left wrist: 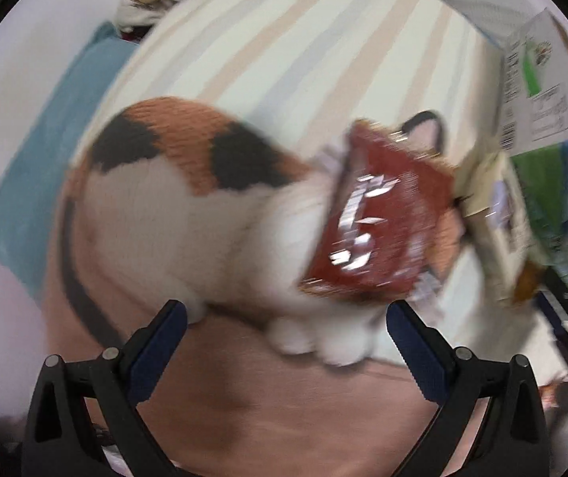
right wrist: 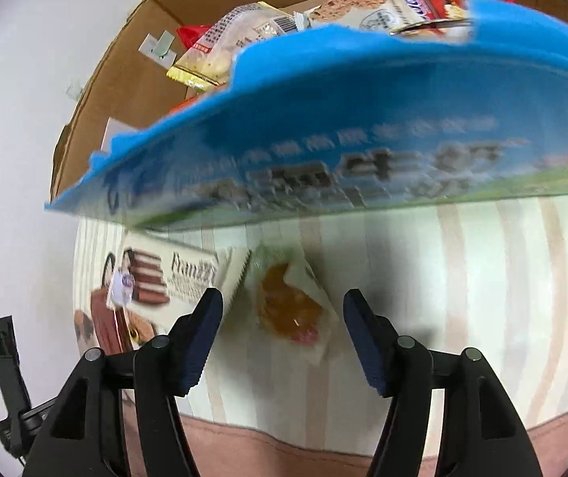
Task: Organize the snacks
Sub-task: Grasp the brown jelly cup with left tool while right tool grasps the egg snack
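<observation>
Snacks are gathered in the cardboard box (right wrist: pixel 125 75), while the right gripper (right wrist: pixel 282 318) is held spread around a loose orange-filled packet (right wrist: pixel 291 310), apparently for collection, and the left gripper (left wrist: pixel 284 326) is spread, empty, near a red packet (left wrist: pixel 379 218).

In the right wrist view, the flat white packet (right wrist: pixel 172 278) lying on the striped cloth at near left carries the word "Fran" in dark letters. The blue box (right wrist: pixel 323 135) above it has large dark print and a line of white characters, all too blurred to read, and a far wrapper (right wrist: pixel 411 4) shows blue lettering that is cut off. In the left wrist view, the white label (left wrist: pixel 538 91) at far right bears a barcode and small print, none legible.
</observation>
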The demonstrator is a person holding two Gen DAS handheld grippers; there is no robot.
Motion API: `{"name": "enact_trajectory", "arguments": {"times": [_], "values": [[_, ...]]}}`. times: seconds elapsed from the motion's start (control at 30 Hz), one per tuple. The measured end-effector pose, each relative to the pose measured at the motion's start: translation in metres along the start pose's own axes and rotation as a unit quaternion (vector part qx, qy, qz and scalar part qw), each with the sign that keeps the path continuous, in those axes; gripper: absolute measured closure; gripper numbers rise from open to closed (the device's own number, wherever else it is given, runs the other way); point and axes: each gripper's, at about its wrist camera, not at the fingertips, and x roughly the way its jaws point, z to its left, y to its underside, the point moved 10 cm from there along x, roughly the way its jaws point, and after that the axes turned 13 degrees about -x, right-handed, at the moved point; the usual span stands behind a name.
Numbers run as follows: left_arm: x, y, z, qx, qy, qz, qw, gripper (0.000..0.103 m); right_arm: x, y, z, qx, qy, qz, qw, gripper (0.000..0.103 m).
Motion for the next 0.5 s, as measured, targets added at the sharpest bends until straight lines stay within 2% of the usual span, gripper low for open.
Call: {"name": "enact_trajectory", "arguments": {"times": [0.07, 0.13, 0.17, 0.2, 0.23, 0.27, 0.33, 0.47, 0.5], "values": [[0.004, 0.0, -0.023, 0.018, 0.018, 0.012, 0.9996, 0.0, 0.01, -0.003, -0.003, 0.012, -0.008, 0.01, 1.0, 0.037], [0.01, -0.001, -0.042, 0.042, 0.012, 0.01, 0.999, 0.0, 0.009, -0.008, 0.001, 0.009, 0.003, -0.006, 1.0, 0.037], [0.013, -0.001, -0.047, 0.056, 0.004, 0.009, 0.9984, 0.0, 0.012, -0.011, 0.003, -0.002, 0.012, -0.008, 1.0, 0.04], [0.015, -0.003, -0.052, 0.067, -0.006, 0.007, 0.9977, 0.0, 0.014, -0.011, 0.009, -0.024, 0.029, -0.004, 0.999, 0.046], [0.017, -0.005, -0.059, 0.077, -0.014, 0.004, 0.9969, 0.0, 0.016, -0.011, 0.011, -0.04, 0.041, 0.001, 0.998, 0.06], [0.02, -0.007, -0.065, 0.092, -0.025, 0.0, 0.9954, 0.0, 0.019, -0.01, 0.013, -0.053, 0.047, 0.002, 0.998, 0.065], [0.024, -0.006, -0.071, 0.115, -0.044, -0.004, 0.9924, 0.0, 0.018, -0.008, 0.014, -0.059, 0.045, 0.0, 0.997, 0.065], [0.024, -0.009, -0.082, 0.134, -0.035, -0.018, 0.9902, 0.003, 0.005, 0.008, 0.006, -0.057, 0.035, 0.001, 0.998, 0.065], [0.022, -0.008, -0.081, 0.137, -0.034, -0.022, 0.9898, 0.008, 0.003, 0.012, 0.005, -0.057, 0.031, 0.003, 0.998, 0.065]]}}
